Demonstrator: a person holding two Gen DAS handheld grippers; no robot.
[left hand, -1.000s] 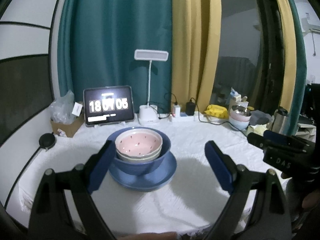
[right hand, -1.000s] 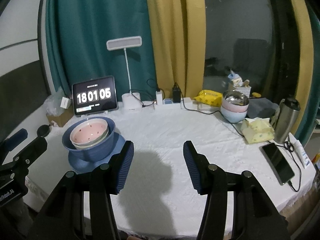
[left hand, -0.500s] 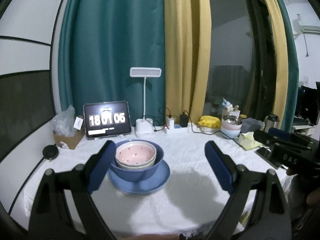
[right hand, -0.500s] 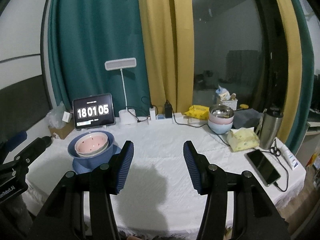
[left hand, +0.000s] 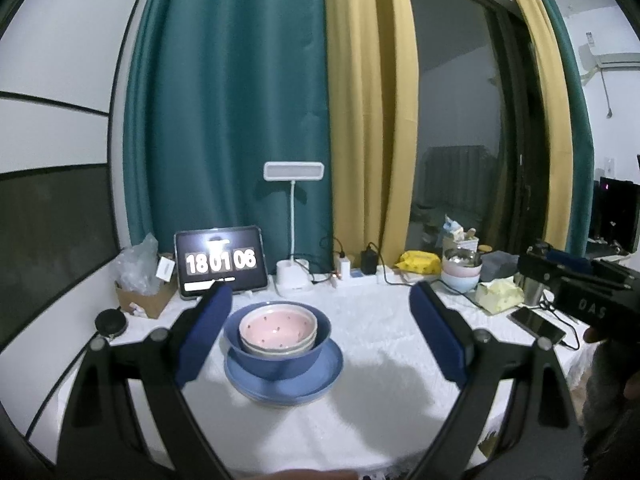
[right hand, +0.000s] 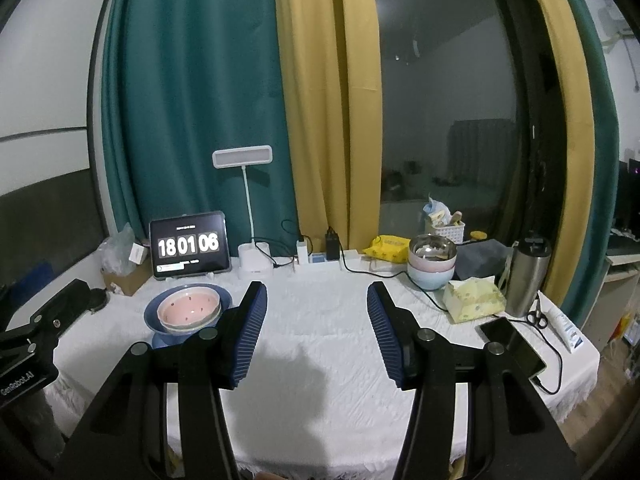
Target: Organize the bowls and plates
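Note:
A pink dotted bowl (left hand: pixel 278 326) sits nested in a pale bowl inside a large blue bowl (left hand: pixel 280 354), and all of them rest on a blue plate (left hand: pixel 284 384) on the white tablecloth. The same stack shows at the left of the right wrist view, pink bowl (right hand: pixel 188 310) on top. My left gripper (left hand: pixel 320 304) hangs open, back from the stack, with nothing between its fingers. My right gripper (right hand: pixel 316 298) is open over bare cloth to the right of the stack. A second stack of bowls (right hand: pixel 432 262), steel on pink on pale blue, stands at the back right.
Along the far edge stand a tablet clock (right hand: pixel 190 246), a desk lamp (right hand: pixel 252 256), chargers and a power strip (right hand: pixel 324 256). A tissue pack (right hand: pixel 474 300), steel flask (right hand: pixel 528 278), phone (right hand: pixel 514 346) and scissors lie at the right. A cardboard box (left hand: pixel 146 302) sits far left.
Both grippers have drawn back and risen, so the table and the bowl stack look smaller and farther. The stack itself has not moved. The clock ticked on one second.

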